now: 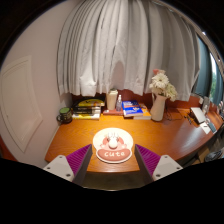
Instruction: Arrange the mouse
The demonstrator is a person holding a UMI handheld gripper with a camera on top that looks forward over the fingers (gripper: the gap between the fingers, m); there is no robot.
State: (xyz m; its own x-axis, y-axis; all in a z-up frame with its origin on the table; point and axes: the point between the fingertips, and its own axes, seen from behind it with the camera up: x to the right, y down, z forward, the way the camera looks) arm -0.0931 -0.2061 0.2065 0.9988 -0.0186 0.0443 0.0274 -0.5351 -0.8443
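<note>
We judge this the approach step: our tool [113, 165] is open, its 2 fingers gripping nothing. The mouse [112, 145] rests on the counter [170, 138] just ahead. Next we advance and close.

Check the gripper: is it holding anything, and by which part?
Cannot tell for sure. A round white mouse sits between the gripper fingers on the wooden desk, flanked at its sides, but whether the pads press on it isn't visible.
</note>
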